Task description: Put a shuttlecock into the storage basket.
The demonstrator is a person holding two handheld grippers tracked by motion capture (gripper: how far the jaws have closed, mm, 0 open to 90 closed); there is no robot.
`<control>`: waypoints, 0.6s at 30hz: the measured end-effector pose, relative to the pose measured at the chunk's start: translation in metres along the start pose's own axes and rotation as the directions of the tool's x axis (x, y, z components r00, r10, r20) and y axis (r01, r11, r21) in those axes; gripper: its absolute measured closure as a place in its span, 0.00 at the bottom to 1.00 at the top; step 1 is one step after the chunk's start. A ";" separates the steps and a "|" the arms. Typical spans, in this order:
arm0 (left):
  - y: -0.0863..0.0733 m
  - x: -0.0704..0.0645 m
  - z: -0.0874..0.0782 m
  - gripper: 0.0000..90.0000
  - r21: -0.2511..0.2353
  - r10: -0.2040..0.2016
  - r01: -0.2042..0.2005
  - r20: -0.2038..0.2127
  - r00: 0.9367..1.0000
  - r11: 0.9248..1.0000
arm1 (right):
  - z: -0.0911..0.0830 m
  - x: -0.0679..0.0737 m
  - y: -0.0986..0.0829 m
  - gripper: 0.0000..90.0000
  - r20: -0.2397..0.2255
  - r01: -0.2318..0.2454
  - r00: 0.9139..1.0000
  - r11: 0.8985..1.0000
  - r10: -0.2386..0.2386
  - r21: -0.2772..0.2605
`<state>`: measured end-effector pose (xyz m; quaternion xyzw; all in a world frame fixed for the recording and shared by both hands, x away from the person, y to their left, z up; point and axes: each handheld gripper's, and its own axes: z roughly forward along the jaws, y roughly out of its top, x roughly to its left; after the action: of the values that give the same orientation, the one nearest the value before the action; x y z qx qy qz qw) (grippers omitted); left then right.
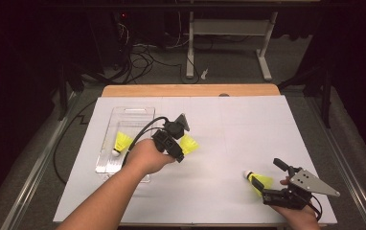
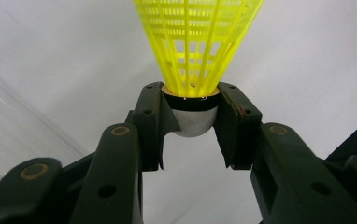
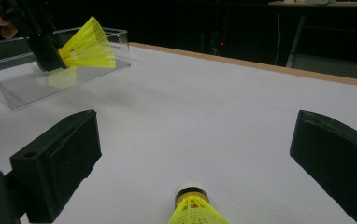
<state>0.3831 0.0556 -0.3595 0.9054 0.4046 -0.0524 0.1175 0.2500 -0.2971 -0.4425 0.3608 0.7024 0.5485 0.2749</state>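
Three yellow shuttlecocks show: one lies in the clear tray [image 1: 105, 165] toward the tabletop's left edge [image 1: 119, 143]. Just right of it, the left gripper [image 2: 190, 119] pinches the second shuttlecock [image 2: 196, 44] by its cork. Near the front right corner, the third [image 3: 193, 207] lies between the right gripper's [image 3: 190, 154] spread jaws.

a dark room, grey floor [image 1: 229, 62], tangled cables [image 1: 140, 60], white desk legs [image 1: 189, 45] behind.

I work in a lab: beyond my left gripper [image 1: 185, 125], a white-covered table [image 1: 248, 120], loose floor cables [image 1: 140, 60], an adjustable desk frame [image 1: 229, 28].
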 end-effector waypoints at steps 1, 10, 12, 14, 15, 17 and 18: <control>0.000 0.001 -0.002 0.72 -0.004 -0.001 0.001 0.002 1.000 1.000 | 0.000 0.000 0.000 0.03 0.000 0.000 1.000 1.000 0.000 0.000; -0.004 0.006 -0.014 0.72 -0.017 -0.018 0.018 -0.006 1.000 1.000 | 0.000 0.001 0.000 0.03 0.000 0.002 1.000 1.000 -0.002 0.000; -0.004 0.006 -0.018 0.72 -0.022 -0.017 0.017 0.002 1.000 1.000 | 0.000 0.001 0.000 0.03 0.000 0.001 1.000 1.000 -0.001 -0.002; -0.005 0.006 -0.020 0.72 -0.021 -0.015 0.015 0.001 1.000 1.000 | 0.000 0.001 0.000 0.03 -0.002 0.004 1.000 1.000 -0.004 -0.003; -0.005 0.006 -0.021 0.72 -0.019 -0.017 0.017 0.001 1.000 1.000 | 0.000 0.001 0.000 0.03 -0.003 0.005 1.000 1.000 -0.005 -0.004; -0.005 0.007 -0.023 0.72 -0.021 -0.021 0.021 0.000 1.000 1.000 | 0.000 0.001 0.000 0.03 -0.004 0.005 1.000 1.000 -0.005 -0.007; -0.006 0.008 -0.024 0.72 -0.024 -0.021 0.021 -0.003 1.000 0.999 | 0.000 0.001 0.000 0.03 -0.005 0.005 1.000 1.000 -0.005 -0.007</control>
<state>0.3839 0.0708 -0.3389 0.8996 0.4151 -0.0471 0.1272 0.2494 -0.2966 -0.4421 0.3567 0.7020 0.5511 0.2759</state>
